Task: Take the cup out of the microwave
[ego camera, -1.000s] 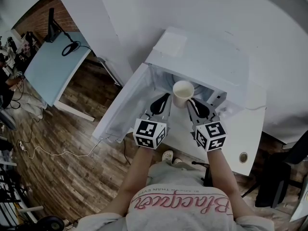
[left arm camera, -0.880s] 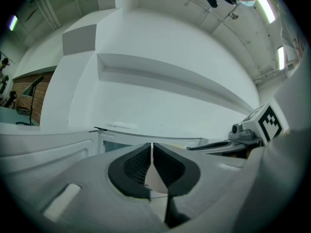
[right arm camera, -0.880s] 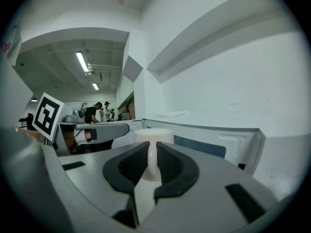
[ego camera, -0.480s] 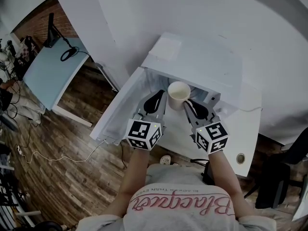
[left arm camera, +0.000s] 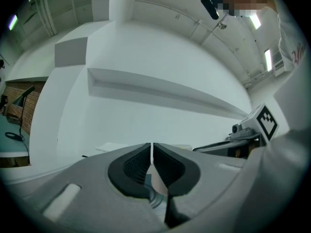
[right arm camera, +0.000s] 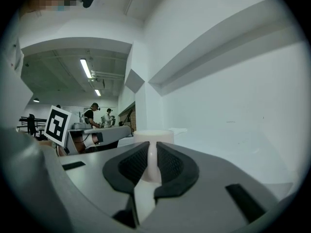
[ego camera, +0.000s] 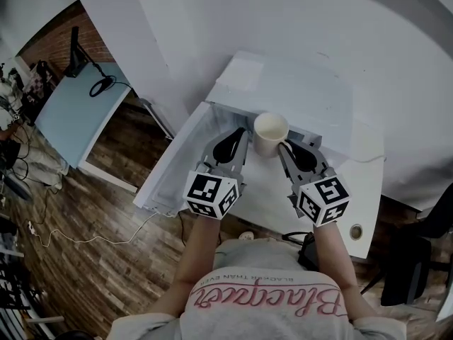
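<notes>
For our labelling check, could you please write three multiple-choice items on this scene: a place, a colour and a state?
1. Where is the cream-white round cup, seen from the head? A between the left hand-held gripper and the right hand-held gripper; B left of both; C right of both.
2. The boxy microwave's colour? A white; B red; C black.
3. The right hand-held gripper's jaws? A wide apart; B shut on the cup; C shut, empty.
Key: 1 A, it sits between their tips; 2 A, its casing is white; 3 B, its own view shows the pads pressing a white part of the cup.
</notes>
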Motion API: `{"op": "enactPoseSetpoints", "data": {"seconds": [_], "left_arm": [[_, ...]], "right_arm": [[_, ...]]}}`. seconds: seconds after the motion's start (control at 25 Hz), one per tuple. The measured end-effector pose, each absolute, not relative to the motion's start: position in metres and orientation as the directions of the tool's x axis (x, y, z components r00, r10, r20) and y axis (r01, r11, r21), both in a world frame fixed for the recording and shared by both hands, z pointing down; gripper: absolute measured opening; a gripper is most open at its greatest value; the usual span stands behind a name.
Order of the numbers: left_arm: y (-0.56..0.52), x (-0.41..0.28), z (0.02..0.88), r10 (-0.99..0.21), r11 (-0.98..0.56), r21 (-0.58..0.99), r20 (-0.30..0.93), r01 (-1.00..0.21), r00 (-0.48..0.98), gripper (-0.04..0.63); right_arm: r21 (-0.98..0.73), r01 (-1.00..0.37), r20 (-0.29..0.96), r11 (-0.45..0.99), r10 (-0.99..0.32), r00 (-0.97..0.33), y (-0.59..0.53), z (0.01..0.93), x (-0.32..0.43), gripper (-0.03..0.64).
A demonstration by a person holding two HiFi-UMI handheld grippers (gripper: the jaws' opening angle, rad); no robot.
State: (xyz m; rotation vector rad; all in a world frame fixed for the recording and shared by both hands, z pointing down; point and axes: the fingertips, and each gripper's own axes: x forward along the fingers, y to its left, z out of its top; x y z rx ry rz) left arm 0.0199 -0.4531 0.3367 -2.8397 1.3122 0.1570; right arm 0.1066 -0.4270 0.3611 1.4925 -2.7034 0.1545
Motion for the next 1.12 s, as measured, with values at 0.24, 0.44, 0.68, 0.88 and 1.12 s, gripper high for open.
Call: {"op": "enactPoseSetpoints", "data": {"seconds": [0.24, 0.44, 0.68, 0.88, 1.12], "left_arm": [[-0.449, 0.027, 0.324, -0.733, -0.676, 0.016, -0.12, -0.737, 0.669, 0.005], [-0.444, 0.035, 0.318, -0.708, -0.7, 0.003, -0.132, -0.714, 0.693, 0.005], [-0.441, 0.036, 0.313, -0.701, -0.703, -0.011, -0.16, -0.711, 0.695, 0.005], [-0.435, 0.037, 0.295, -0.69, -0.707, -0.028, -0.196, -0.707, 0.697, 0.005], [-0.431, 0.041, 0.281, -0.673, -0.715, -0.048, -0.223, -0.698, 0.705, 0.005]], "right_arm": [[-0.083, -0.853, 0.043, 0.515, -0.853, -0.519, -0.425, 0.344, 0.114, 0.054], [-0.065, -0.86, 0.021, 0.507, -0.861, -0.509, -0.423, 0.329, 0.117, 0.054], [-0.056, -0.864, -0.009, 0.501, -0.865, -0.501, -0.419, 0.314, 0.118, 0.054], [-0.042, -0.872, -0.036, 0.488, -0.873, -0.487, -0.418, 0.302, 0.12, 0.054], [-0.036, -0.881, -0.077, 0.472, -0.88, -0.468, -0.418, 0.287, 0.124, 0.054]]}}
